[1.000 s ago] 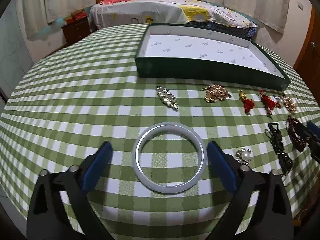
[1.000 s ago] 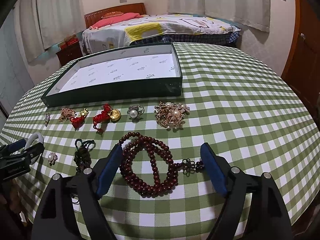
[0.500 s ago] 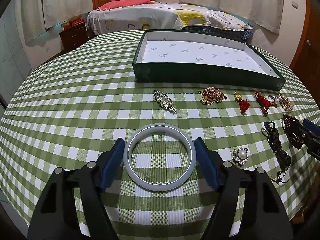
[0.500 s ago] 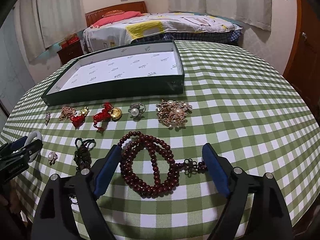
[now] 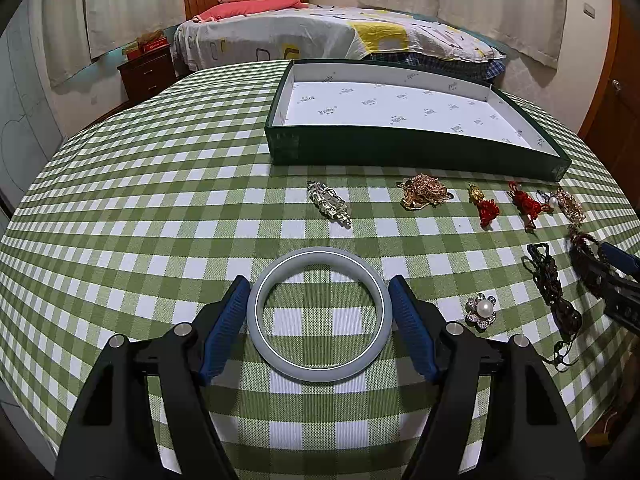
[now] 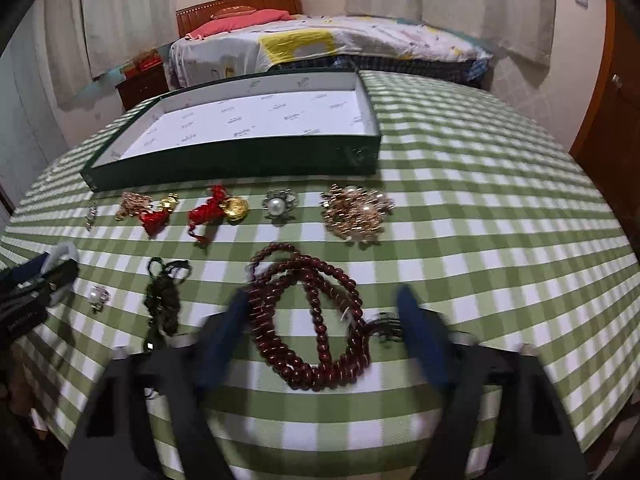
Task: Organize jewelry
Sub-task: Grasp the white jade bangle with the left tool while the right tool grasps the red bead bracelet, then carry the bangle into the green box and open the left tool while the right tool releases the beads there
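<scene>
A pale jade bangle (image 5: 319, 314) lies flat on the green checked tablecloth between the blue pads of my left gripper (image 5: 319, 292), which press its two sides. A dark red bead necklace (image 6: 308, 316) lies coiled between the open blue fingers of my right gripper (image 6: 320, 300); that view is blurred. The open green box with a white lining (image 5: 404, 118) stands at the back and also shows in the right wrist view (image 6: 240, 120). Brooches, red knot charms and pearl pieces lie in a row before it.
A silver brooch (image 5: 329, 202), a gold brooch (image 5: 425, 191), a pearl flower (image 5: 482, 311) and a dark cord pendant (image 5: 550, 284) lie around the bangle. A large gold pearl brooch (image 6: 356, 212) lies beyond the necklace. A bed stands behind the table.
My left gripper has closed in on the bangle until the pads touch its sides. My right gripper has moved forward and down over the bead necklace, fingers narrowing slightly.
</scene>
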{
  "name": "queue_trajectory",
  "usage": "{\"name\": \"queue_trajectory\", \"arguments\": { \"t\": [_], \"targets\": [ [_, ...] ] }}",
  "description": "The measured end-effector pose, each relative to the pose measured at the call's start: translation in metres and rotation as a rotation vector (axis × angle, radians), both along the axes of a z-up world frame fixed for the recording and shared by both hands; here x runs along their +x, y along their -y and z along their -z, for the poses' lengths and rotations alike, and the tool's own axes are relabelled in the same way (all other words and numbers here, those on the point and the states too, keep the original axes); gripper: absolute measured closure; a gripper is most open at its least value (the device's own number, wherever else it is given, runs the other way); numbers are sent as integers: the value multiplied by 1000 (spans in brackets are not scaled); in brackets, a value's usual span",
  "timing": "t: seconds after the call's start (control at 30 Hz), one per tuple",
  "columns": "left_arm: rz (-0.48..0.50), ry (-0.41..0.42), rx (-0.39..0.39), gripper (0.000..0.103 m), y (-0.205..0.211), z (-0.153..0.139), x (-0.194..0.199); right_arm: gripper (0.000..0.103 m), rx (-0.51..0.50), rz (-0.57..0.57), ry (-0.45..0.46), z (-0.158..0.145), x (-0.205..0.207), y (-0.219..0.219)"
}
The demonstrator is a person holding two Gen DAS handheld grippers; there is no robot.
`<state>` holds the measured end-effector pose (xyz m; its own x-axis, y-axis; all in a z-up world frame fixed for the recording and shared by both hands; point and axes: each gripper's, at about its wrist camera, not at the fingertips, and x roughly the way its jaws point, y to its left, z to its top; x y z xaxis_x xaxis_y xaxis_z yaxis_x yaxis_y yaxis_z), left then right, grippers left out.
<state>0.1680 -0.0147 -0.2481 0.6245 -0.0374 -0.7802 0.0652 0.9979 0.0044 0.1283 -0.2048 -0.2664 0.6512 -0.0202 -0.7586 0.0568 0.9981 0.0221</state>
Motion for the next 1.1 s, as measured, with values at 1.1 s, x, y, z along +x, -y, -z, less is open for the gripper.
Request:
{"name": "queue_trajectory", "arguments": {
  "t": [1.1],
  "targets": [
    [-4, 86, -34, 34, -2, -41, -4, 96, 75, -24, 138, -41, -11, 5]
  ]
}}
